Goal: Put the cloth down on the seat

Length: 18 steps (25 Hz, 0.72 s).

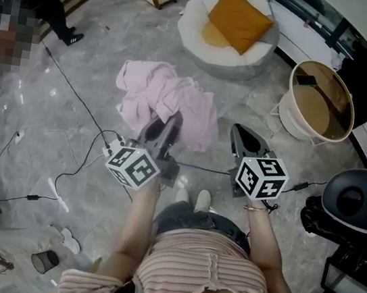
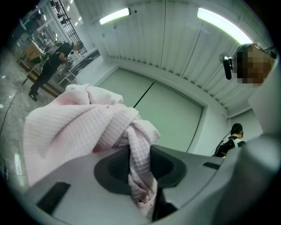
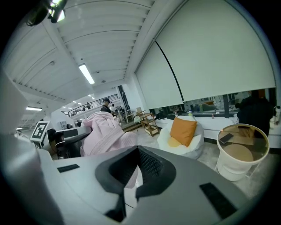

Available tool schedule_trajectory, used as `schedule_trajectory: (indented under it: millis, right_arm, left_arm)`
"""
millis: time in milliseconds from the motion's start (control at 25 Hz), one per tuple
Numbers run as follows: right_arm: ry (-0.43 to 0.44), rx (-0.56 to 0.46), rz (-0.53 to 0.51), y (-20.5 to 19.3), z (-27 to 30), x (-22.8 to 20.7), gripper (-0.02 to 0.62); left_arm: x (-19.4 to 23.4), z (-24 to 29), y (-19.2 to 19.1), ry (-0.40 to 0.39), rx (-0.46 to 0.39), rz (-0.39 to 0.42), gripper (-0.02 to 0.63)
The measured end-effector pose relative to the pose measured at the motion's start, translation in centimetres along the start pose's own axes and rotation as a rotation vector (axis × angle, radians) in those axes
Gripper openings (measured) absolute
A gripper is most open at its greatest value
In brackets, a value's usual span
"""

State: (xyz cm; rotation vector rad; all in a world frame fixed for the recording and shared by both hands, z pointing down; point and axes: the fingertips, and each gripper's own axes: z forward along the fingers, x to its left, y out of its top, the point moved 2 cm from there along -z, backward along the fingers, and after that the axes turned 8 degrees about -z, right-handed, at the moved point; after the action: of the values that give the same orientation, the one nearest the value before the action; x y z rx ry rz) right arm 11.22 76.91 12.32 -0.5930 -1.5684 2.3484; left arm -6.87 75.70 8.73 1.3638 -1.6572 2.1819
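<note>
Pink cloth (image 2: 79,127) — pinched fast in left hand-held gripper (image 2: 140,162).

The cloth (image 2: 79,123) is pale pink with a waffle-check weave. The seat (image 1: 194,31) is white and its cushion (image 1: 240,18) orange. The left gripper (image 2: 140,161) and right gripper (image 3: 134,175) are grey with dark pads, their cubes white with black squares. The floor (image 1: 98,34) is grey, perhaps marbled. The person's top (image 1: 206,269) is pink with white stripes.
</note>
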Motion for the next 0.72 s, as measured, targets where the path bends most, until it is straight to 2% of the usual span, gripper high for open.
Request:
schedule_trajectory:
  millis: [360, 720]
  right_arm:
    - [0.066, 0.014, -0.029, 0.0, 0.6, -2.1, 0.008]
    - [0.077, 0.010, -0.004, 1.4, 2.6, -2.8, 0.008]
  left_arm:
    - [0.1, 0.6, -0.4, 0.057, -0.045, -0.003, 0.100]
    - [1.8, 1.2, 2.0, 0.100, -0.078, 0.007, 0.100]
